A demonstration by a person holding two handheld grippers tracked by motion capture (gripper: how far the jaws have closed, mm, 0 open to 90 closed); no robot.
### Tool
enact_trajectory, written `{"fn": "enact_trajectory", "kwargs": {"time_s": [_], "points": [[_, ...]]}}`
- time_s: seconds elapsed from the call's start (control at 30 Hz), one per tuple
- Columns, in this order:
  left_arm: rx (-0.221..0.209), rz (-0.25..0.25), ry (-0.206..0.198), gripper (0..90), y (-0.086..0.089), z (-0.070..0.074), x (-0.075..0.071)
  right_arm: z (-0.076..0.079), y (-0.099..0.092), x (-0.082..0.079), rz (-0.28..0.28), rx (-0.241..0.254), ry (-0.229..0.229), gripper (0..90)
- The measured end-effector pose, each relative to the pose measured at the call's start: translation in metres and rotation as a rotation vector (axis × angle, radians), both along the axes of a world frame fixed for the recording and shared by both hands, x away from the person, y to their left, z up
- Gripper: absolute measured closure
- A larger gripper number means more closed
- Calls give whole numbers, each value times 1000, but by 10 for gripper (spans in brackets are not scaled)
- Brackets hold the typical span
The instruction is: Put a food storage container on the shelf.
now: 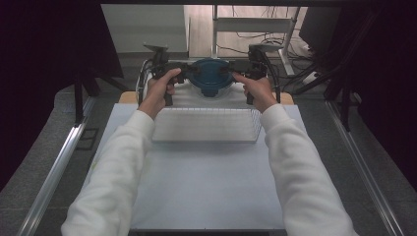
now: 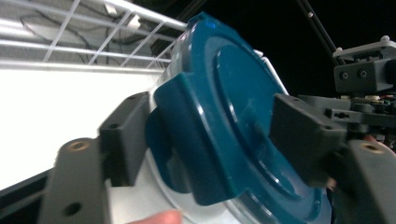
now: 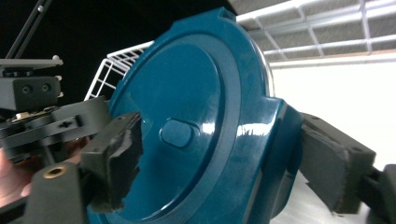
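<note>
A: Start big. What's on the table [image 1: 206,182]?

B: A pale sheet covers it, and a white wire rack [image 1: 204,124] lies flat across the far half. Beyond the rack's far edge a round container with a dark teal lid [image 1: 211,73] is held up between the two grippers, above the table's back edge.

A: Can you see the container body?

B: Barely. In the left gripper view a clear rim [image 2: 261,205] shows under the lid [image 2: 233,107] near the bottom; the rest is cut off or hidden by the jaws. What is inside cannot be made out.

A: And the lid itself?

B: Glossy teal, round, with raised rings, a small oval bump [image 3: 176,133] at its centre, and snap flaps folded down over the edge [image 3: 275,140].

A: The grippers?

B: The left gripper [image 1: 178,73] grips the container from the left, its jaws clamped across one flap and the lid face. The right gripper [image 1: 237,70] grips it from the opposite side, jaws pressed on the lid face and a flap. Both hands [image 1: 160,91] are partly covered by white sleeves [image 1: 295,162].
</note>
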State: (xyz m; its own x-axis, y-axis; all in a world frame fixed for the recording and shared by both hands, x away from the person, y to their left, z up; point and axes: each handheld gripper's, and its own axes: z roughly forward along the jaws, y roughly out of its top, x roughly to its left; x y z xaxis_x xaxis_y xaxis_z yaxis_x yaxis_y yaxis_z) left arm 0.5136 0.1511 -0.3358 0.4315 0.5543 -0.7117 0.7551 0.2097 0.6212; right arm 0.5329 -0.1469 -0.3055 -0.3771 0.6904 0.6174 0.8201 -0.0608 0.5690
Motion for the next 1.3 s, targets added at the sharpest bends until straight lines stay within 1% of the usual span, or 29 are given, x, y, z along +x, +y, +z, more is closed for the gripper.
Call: {"fn": "enact_trajectory", "kwargs": {"time_s": [0.03, 0.07, 0.1, 0.17, 0.23, 0.27, 0.33, 0.4, 0.43, 0.47, 0.5, 0.57, 0.6, 0.63, 0.67, 0.73, 0.77, 0.8, 0.83, 0.93, 0.97, 1.0, 1.03, 1.07, 1.1, 1.17, 1.23, 1.27, 1.3], "points": [[3, 3, -10, 232, 0, 1, -1, 3, -1, -3, -13, -2, -20, 168], [12, 11, -21, 220, 1, 2, -3, 7, -2, -5, -27, -10, -56, 161], [32, 29, -43, 214, 2, 5, -5, 9, -3, -7, -37, -10, -81, 159], [41, 32, -69, 203, 4, 9, -10, 18, -8, -12, -36, 2, -143, 157], [61, 36, -93, 201, 5, 14, -16, 25, -12, -18, -22, -10, -199, 162], [93, 37, -120, 200, 6, 18, -21, 28, -14, -21, -15, -20, -218, 164], [139, 49, -161, 190, 7, 24, -30, 33, -18, -30, 11, -62, -269, 168], [179, 48, -201, 188, 7, 30, -40, 36, -21, -37, 26, -89, -305, 178], [191, 41, -213, 188, 8, 32, -45, 37, -24, -42, 43, -99, -319, 185], [207, 35, -229, 188, 8, 34, -50, 37, -26, -46, 56, -105, -329, 192], [218, 41, -243, 188, 7, 35, -57, 37, -28, -51, 65, -112, -335, 197], [220, 36, -267, 189, 7, 36, -67, 35, -33, -60, 80, -124, -354, 210], [211, 29, -274, 189, 7, 35, -75, 34, -34, -63, 87, -133, -357, 214], [205, 22, -279, 188, 7, 34, -80, 32, -36, -69, 100, -147, -372, 221], [188, 5, -284, 189, 7, 31, -87, 31, -37, -73, 107, -151, -377, 224], [172, -13, -288, 188, 8, 28, -98, 29, -39, -84, 128, -166, -388, 232], [160, -29, -294, 189, 9, 25, -107, 28, -40, -90, 143, -188, -408, 235], [162, -43, -307, 189, 9, 23, -115, 27, -41, -99, 154, -206, -437, 237], [170, -48, -312, 191, 10, 21, -123, 26, -43, -106, 169, -215, -451, 238], [206, -62, -338, 204, 10, 14, -144, 21, -48, -124, 201, -202, -469, 241], [212, -73, -346, 212, 11, 10, -152, 18, -50, -130, 211, -200, -472, 245], [205, -90, -344, 217, 11, 5, -159, 14, -53, -138, 225, -198, -475, 247], [199, -104, -340, 221, 12, 2, -163, 8, -55, -145, 236, -199, -478, 249], [198, -115, -334, 220, 12, -2, -168, 5, -56, -149, 243, -199, -480, 249], [207, -117, -331, 220, 12, -5, -172, 0, -57, -154, 255, -196, -481, 249], [252, -121, -335, 220, 12, -14, -183, -10, -59, -165, 270, -188, -477, 251], [277, -121, -330, 220, 12, -21, -191, -20, -60, -173, 280, -181, -470, 252], [278, -124, -323, 222, 11, -26, -195, -26, -60, -178, 283, -175, -460, 252], [273, -139, -312, 221, 11, -32, -200, -31, -60, -183, 292, -172, -453, 252]]}}
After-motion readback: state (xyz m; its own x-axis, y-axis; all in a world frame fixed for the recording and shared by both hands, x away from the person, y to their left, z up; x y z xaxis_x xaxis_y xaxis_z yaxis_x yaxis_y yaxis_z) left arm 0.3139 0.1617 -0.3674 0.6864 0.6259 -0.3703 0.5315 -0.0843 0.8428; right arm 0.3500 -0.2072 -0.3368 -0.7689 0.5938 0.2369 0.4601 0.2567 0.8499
